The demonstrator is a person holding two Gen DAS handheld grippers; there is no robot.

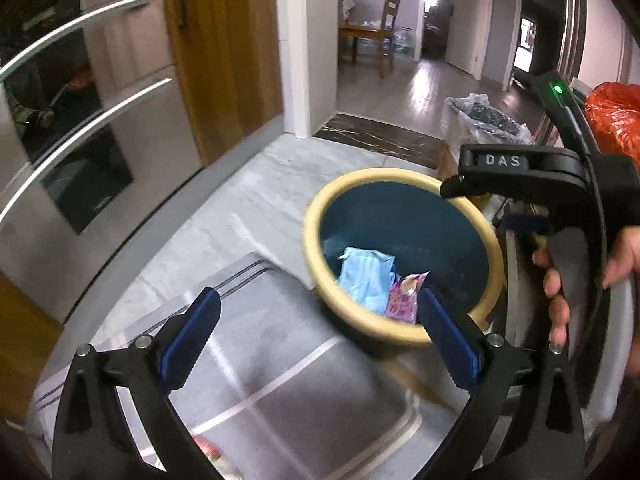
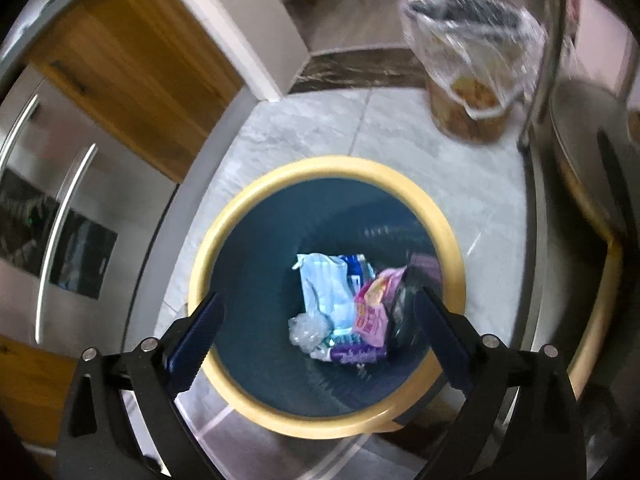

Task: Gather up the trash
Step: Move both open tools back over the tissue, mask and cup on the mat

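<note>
Now, from largest to smallest, as I see it standing in the room:

Floor: the grey tiled floor [image 2: 304, 128] carries everything; a striped mat [image 1: 280, 360] lies under the near side of the bin.

Second bin: a lined bin with a clear bag [image 2: 472, 52] stands farther away, well apart, toward the doorway.

Bin: the dark blue bin with the yellow rim [image 2: 224, 216] stands upright, its mouth open upward.

Right tongs: the right tongs [image 2: 316, 344] hang directly above the bin mouth, looking straight down; the jaws are spread and grasp nothing.

Left tongs: the left tongs [image 1: 320, 340] are beside the bin and point at it obliquely; the jaws are released and empty too.

Trash: a pale blue mask [image 2: 324, 288], a pink wrapper [image 2: 372, 308], a purple wrapper [image 2: 356, 356] and a crumpled clear film [image 2: 306, 330] lie at the bottom.

Deciding relation: the collected trash lies straight below the right tongs, so the right hand is nearer.
</note>
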